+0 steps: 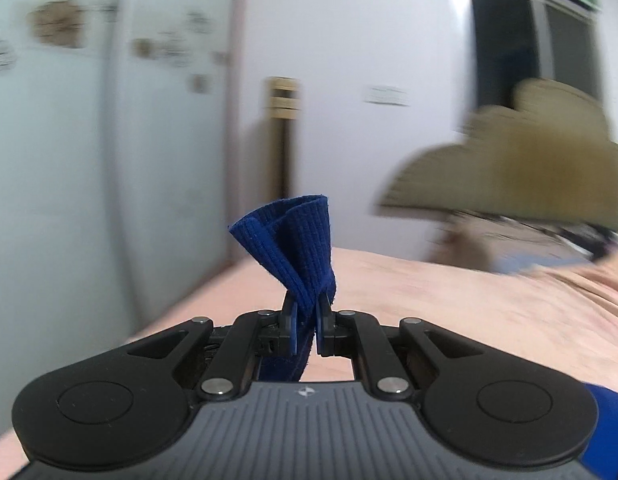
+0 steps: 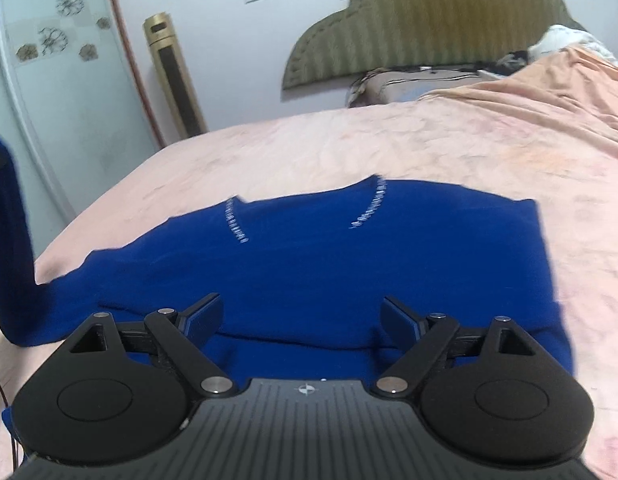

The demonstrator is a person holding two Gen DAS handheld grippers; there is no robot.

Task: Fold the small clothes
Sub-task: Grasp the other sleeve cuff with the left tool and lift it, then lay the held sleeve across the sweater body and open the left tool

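A blue knit sweater [image 2: 349, 264] with white stitching at the neck lies spread on the pink bedspread [image 2: 349, 144]. My left gripper [image 1: 307, 308] is shut on a ribbed blue cuff [image 1: 297, 240] of the sweater and holds it lifted above the bed; the cuff fans out above the jaws. In the right wrist view the lifted blue sleeve [image 2: 7, 240] rises at the far left edge. My right gripper [image 2: 301, 316] is open and empty, low over the near part of the sweater.
An olive padded headboard [image 2: 421, 20] and pillows [image 2: 413, 84] stand at the far end of the bed. A gold tower fan [image 2: 175, 76] stands by the white wall. A wardrobe door [image 2: 57, 92] is at the left, beyond the bed's left edge.
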